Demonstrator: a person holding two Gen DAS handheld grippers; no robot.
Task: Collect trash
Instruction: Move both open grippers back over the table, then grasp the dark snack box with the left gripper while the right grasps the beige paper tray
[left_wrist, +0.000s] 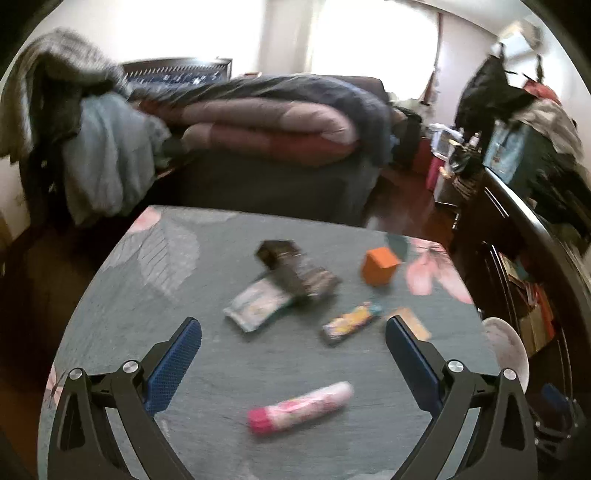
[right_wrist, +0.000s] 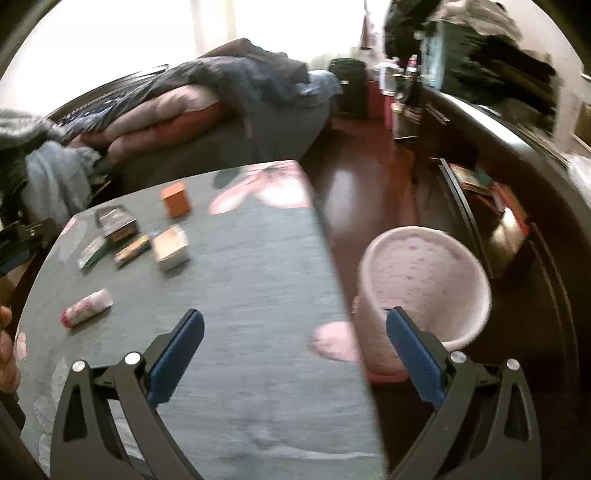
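Observation:
Several pieces of trash lie on a grey-green flowered tablecloth (left_wrist: 147, 295): a pink tube (left_wrist: 300, 408), a yellow-blue wrapper (left_wrist: 351, 323), a pale foil packet (left_wrist: 256, 304), a dark box (left_wrist: 295, 271) and an orange cube (left_wrist: 379, 266). My left gripper (left_wrist: 293, 345) is open and empty, above the table, with the pink tube just below its fingers. My right gripper (right_wrist: 294, 338) is open and empty over the table's right edge. A pink bin (right_wrist: 424, 291) stands on the floor beside the table. The pink tube (right_wrist: 86, 308), a tan box (right_wrist: 170, 247) and the orange cube (right_wrist: 176, 199) show in the right wrist view.
A bed with folded quilts (left_wrist: 266, 125) stands behind the table. Clothes hang on a chair (left_wrist: 74, 129) at left. A dark cabinet with books (left_wrist: 524, 266) runs along the right. Red-brown floor (right_wrist: 369, 177) lies between table and cabinet.

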